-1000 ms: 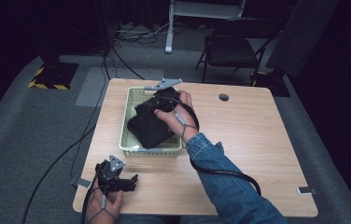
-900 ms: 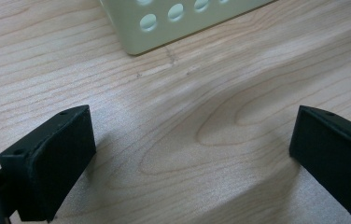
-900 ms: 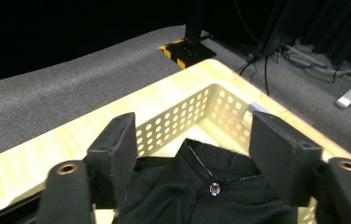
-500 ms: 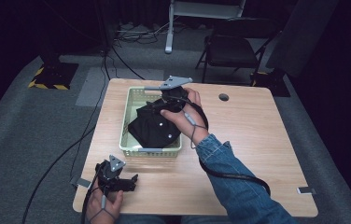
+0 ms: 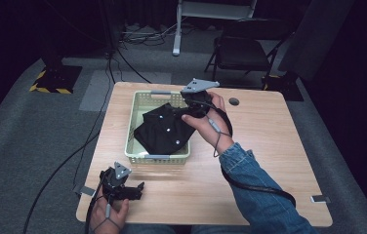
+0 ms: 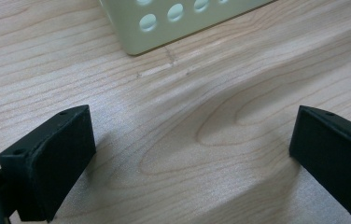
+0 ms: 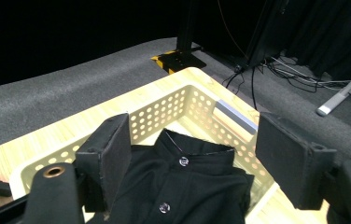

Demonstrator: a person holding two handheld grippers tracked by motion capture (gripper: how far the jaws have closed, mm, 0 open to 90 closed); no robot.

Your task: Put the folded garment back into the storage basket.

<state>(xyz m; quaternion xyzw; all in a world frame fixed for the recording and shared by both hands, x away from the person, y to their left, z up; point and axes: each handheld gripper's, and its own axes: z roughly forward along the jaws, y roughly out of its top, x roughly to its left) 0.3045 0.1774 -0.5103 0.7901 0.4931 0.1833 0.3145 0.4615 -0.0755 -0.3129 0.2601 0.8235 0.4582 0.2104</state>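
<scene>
Released now, folded black buttoned shirt point(image 5: 164, 131) fills basket point(image 5: 137, 105).

Wooden table point(image 5: 269, 146), dark chair point(image 5: 242, 51) behind, floor cables point(image 5: 123, 53), perhaps a yellow-black striped base point(image 5: 50, 83)

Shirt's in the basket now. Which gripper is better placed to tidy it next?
Probably right: the right gripper hovers open over the black shirt in the basket. The left gripper rests open on the table.

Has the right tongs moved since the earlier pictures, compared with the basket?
Yes. The right tongs, jaws just opening and empty, have drawn away from the black shirt toward the far right corner of the basket.
</scene>
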